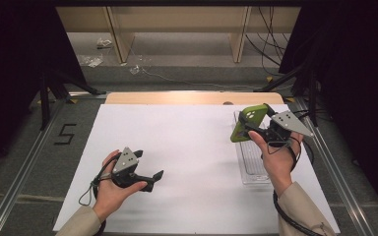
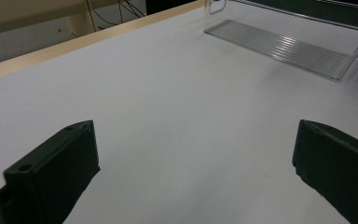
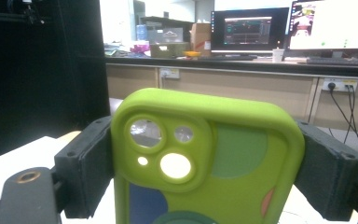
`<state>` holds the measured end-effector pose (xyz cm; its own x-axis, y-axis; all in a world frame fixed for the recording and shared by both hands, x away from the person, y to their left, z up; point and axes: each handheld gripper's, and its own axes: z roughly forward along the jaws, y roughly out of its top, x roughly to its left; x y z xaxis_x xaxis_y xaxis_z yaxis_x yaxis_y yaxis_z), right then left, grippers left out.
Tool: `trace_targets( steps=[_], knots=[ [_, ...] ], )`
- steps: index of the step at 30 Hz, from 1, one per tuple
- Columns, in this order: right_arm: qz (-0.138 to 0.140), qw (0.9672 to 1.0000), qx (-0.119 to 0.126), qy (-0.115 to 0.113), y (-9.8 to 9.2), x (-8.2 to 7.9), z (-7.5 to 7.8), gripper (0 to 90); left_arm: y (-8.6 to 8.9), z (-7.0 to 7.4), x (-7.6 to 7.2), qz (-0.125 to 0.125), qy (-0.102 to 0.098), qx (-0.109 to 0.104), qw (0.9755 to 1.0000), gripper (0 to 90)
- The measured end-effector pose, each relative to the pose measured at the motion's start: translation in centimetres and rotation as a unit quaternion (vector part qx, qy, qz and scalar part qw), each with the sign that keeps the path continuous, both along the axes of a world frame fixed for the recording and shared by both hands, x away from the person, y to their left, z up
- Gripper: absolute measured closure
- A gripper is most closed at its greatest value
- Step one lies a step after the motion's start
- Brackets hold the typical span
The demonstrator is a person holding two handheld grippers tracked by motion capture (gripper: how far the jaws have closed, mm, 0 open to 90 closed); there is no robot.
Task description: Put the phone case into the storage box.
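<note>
The right gripper (image 1: 254,129) is clamped across the width of a green phone case (image 1: 247,121), whose sides are pressed by both jaws in the right gripper view (image 3: 205,163), camera cut-outs facing the lens. The case is held tilted in the air, just above the far end of the clear tray (image 1: 252,169), which serves here as the landmark. That tray lies on the white surface (image 1: 187,147) and nothing is seen inside it. Well to the left of the tray, the left gripper (image 1: 150,178) is kept low over the surface with its jaws spread wide and nothing between them. The pick-up is judged complete; what appears to be left is lowering the case into the tray and releasing it.
</note>
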<state>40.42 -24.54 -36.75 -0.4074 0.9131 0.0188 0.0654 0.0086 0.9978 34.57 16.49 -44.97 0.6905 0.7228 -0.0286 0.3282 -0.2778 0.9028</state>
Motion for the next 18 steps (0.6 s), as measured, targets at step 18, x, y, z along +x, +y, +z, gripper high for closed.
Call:
trace_targets(
  steps=[18],
  knots=[
    [-0.015, 0.9999, -0.003, 0.005, -0.82, 0.26, -0.11, 16.3, 0.04, -0.01, 0.02, 0.002, 0.000, 0.000, 1.0000, 0.0]
  ],
)
